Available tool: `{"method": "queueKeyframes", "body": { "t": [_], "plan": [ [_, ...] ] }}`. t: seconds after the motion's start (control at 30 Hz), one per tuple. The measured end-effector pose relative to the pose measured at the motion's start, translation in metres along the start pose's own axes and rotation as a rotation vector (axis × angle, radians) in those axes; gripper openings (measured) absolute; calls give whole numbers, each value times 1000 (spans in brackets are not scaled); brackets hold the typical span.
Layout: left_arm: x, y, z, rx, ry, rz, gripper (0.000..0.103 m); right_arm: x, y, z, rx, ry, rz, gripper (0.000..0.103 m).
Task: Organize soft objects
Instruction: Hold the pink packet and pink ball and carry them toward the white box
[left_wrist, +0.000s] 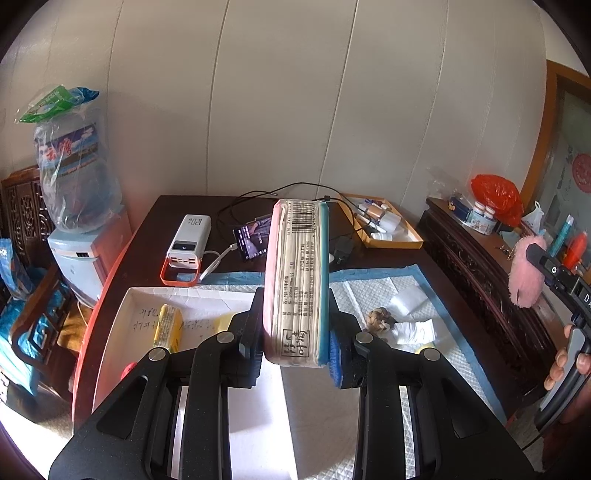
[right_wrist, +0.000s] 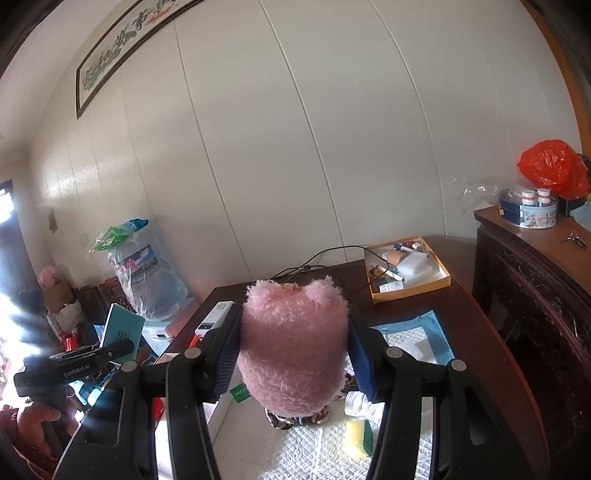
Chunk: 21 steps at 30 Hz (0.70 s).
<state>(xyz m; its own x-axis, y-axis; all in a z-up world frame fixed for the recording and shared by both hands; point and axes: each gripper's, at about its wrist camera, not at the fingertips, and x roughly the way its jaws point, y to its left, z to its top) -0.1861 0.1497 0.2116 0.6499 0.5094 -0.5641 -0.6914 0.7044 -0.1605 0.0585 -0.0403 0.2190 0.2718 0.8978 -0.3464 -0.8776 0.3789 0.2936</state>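
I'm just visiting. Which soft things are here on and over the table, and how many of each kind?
Tissue packs: 2
Pink plush toy: 1
Yellow-green sponge: 1
White rolled sock: 1
Leopard-print scrunchie: 1
Total: 6 that can be told apart

We carry two black plastic grippers, the left gripper (left_wrist: 295, 332) and right gripper (right_wrist: 293, 354), with silver round pivot screws and ribbed blue pads (left_wrist: 334, 354).
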Motion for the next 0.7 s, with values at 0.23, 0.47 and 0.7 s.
{"method": "queueKeyframes", "body": {
  "t": [0.23, 0.47, 0.7],
  "plan": [
    [-2, 8, -3, -15, 3, 7, 27, 3, 9, -2, -11, 13, 12, 53],
    [-6, 16, -5, -26, 3, 18, 27, 7, 18, -3, -18, 26, 33, 53],
    [-12, 23, -6, -36, 1, 30, 27, 12, 28, -4, -27, 36, 53, 53]
  ]
}}
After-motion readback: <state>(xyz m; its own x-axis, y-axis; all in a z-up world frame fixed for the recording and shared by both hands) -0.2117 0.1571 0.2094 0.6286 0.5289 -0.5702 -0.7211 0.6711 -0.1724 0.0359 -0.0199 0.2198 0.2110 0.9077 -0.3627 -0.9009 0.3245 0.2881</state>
